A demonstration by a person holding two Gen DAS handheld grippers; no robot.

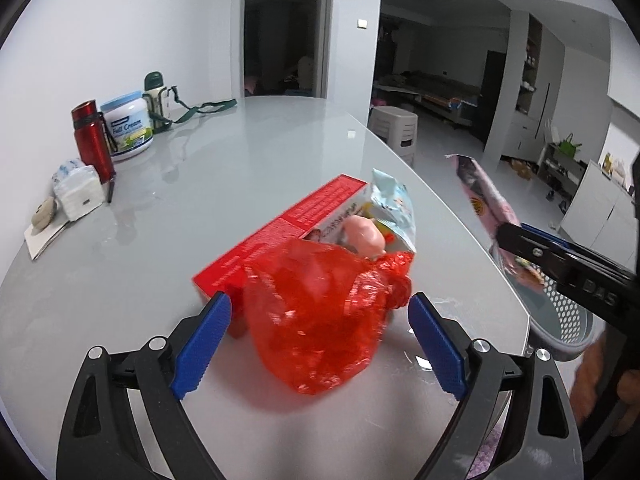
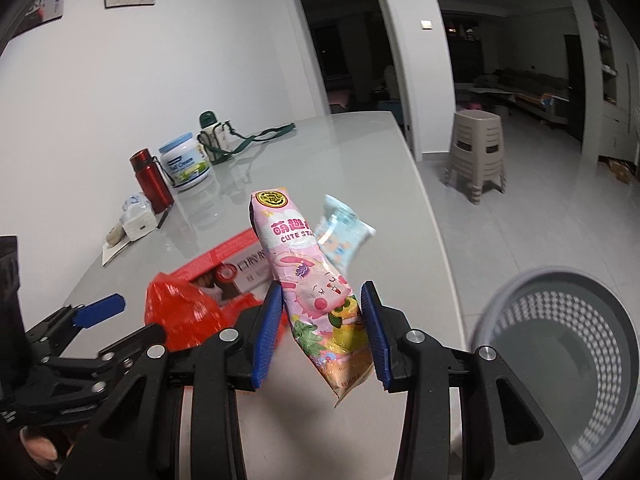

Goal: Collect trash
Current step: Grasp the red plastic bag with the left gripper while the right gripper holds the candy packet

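My right gripper (image 2: 320, 320) is shut on a pink snack wrapper (image 2: 308, 280) and holds it above the table's front edge; the wrapper also shows in the left wrist view (image 1: 486, 204). My left gripper (image 1: 320, 340) is open, its blue fingers either side of a crumpled red plastic bag (image 1: 320, 312) lying on the table. Behind the bag lie a red box (image 1: 280, 236) and a light blue wrapper (image 1: 390, 200). A grey perforated trash bin (image 2: 560, 360) stands on the floor to the right of the table.
At the table's far left stand a red flask (image 1: 92, 140), a milk powder tub (image 1: 130, 124), a green-capped bottle with a strap (image 1: 156, 100) and a tissue pack (image 1: 78, 192). A beige stool (image 2: 476, 152) stands on the floor beyond the table.
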